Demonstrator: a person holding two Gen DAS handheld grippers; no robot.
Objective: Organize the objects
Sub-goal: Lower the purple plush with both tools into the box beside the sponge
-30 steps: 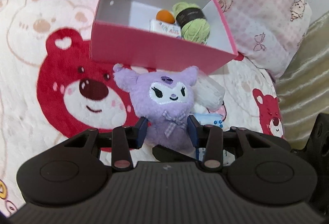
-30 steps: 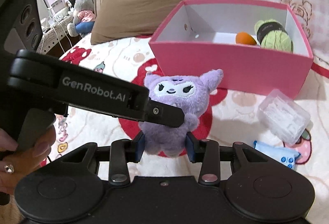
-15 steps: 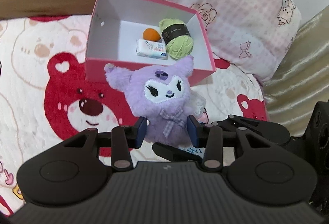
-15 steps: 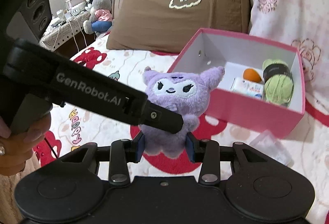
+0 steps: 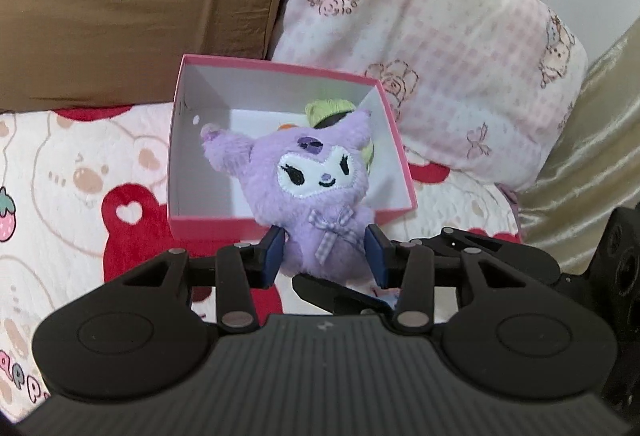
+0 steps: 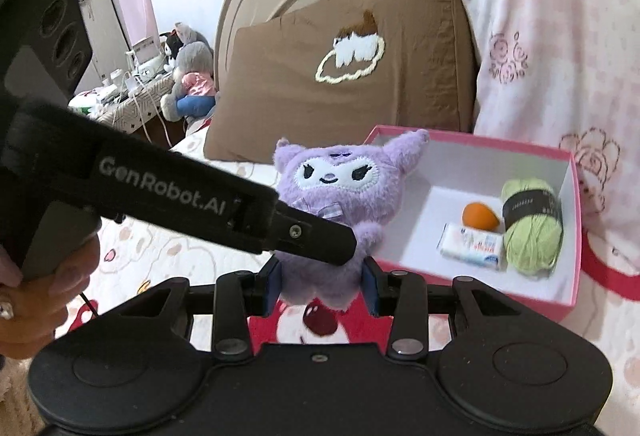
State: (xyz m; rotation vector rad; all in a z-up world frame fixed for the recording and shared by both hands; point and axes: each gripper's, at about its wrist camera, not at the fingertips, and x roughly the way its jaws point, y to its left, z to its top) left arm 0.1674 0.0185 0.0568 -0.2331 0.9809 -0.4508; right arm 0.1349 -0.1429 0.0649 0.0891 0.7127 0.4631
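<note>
Over the bed: both hand-held grippers carry one purple plush toy [image 5: 320, 192] in the air, at the near rim of the pink box [image 5: 280, 228].
Left hand-held gripper [image 5: 325, 256]: I read it as closed narrow on the plush's lower body, blue pads pressed into the fur on both sides.
Right hand-held gripper [image 6: 322, 284]: same hold from its own angle, pads sunk into the plush [image 6: 340, 212] near its base. Left unit's body crosses this view in front of the toy.
Box contents: green yarn ball [image 6: 530, 232], orange ball [image 6: 480, 215], small white packet [image 6: 472, 247], all bunched at one end of the box [image 6: 520, 296]. Other end of the floor is bare.
Step in hand: my read is transport, plush on its way into the box, not yet released.
Progress: three items already in; judging by that, task is well along.
Next move: I'd bring the plush further over the bare end, lower it below the rim, then spread both sets of jaws together so it drops flat.
Watch: two grips on one soft body; if one lets go first, the toy may swing or snag on the rim.
Clearance: keep it off the yarn, which sits close to the drop zone.
</note>
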